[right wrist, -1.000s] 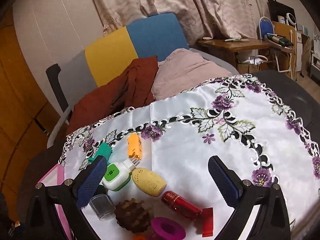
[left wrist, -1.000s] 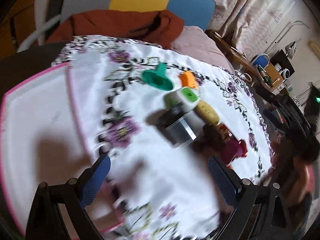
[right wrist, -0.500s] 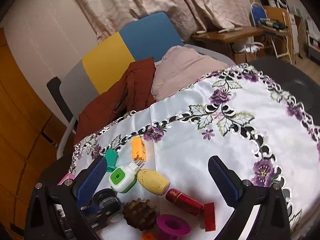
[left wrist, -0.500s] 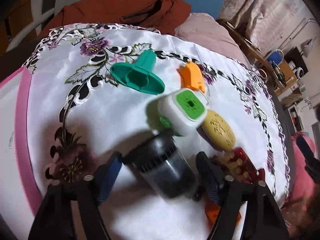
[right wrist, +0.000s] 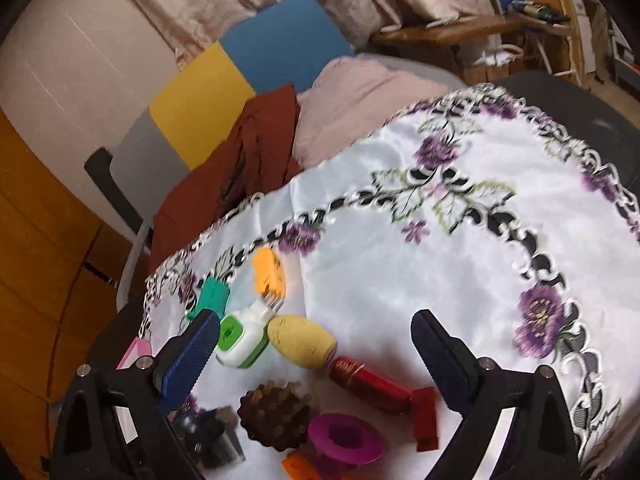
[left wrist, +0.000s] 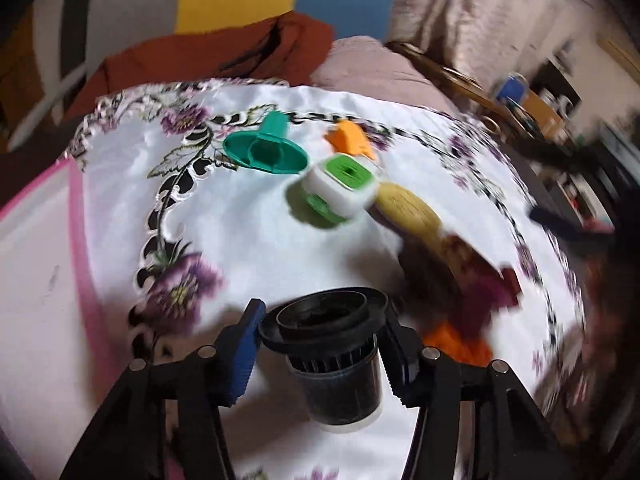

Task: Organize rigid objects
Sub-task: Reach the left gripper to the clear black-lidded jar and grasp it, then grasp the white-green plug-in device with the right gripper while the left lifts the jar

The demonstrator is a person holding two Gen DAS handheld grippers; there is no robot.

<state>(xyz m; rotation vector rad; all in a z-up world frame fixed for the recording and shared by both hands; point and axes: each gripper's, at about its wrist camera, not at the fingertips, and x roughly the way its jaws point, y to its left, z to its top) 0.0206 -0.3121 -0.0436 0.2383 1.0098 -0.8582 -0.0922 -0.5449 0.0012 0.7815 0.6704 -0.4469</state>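
While left gripper (left wrist: 320, 344) jaws have just been closing, blue pads now clamp black ribbed canister (left wrist: 334, 364) by its rim, above white floral tablecloth (left wrist: 248, 236). Right gripper (right wrist: 316, 356) spread wide, nothing between fingers (hanging over cluster). Beyond canister: white-green plug-in device (left wrist: 340, 188), yellow egg-shaped object (left wrist: 408, 208), teal funnel-like piece (left wrist: 266, 148), orange piece (left wrist: 350, 140). Pink-edged tray (left wrist: 76, 216) at cloth's left.

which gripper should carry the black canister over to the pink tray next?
Left. The left gripper already has its jaws closing around the black canister, and the pink tray lies on its side. The right gripper is open and empty over the cloth.
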